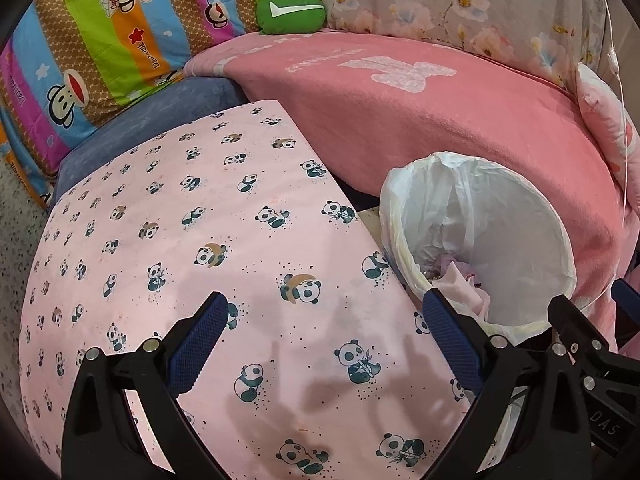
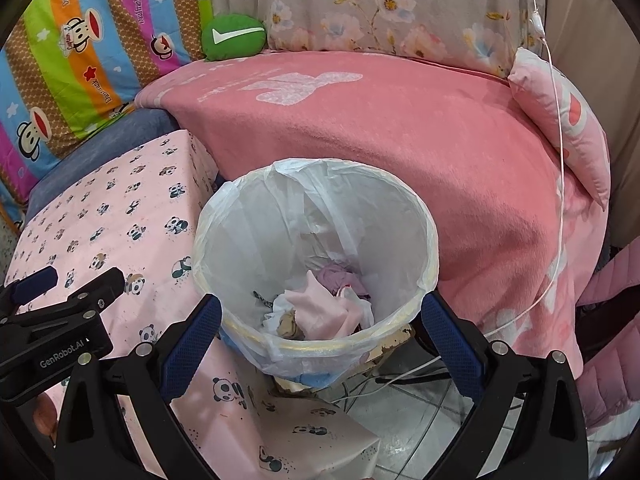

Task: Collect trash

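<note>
Bin (image 2: pixel 316 344) holding crumpled trash (image 2: pixel 320 312)

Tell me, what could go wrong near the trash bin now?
The right gripper hangs open right over the bin; dipping lower, it might snag the thin white liner and pull it loose. A white cable trails close beside it and could catch. The bin looks light, so a bump could tip it.

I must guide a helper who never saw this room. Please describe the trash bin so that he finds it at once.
Find the pink blanket draped over the sofa. In front of it, beside the panda-print cloth, stands the trash bin. It is round, lined with a white plastic bag, with crumpled scraps inside.
</note>
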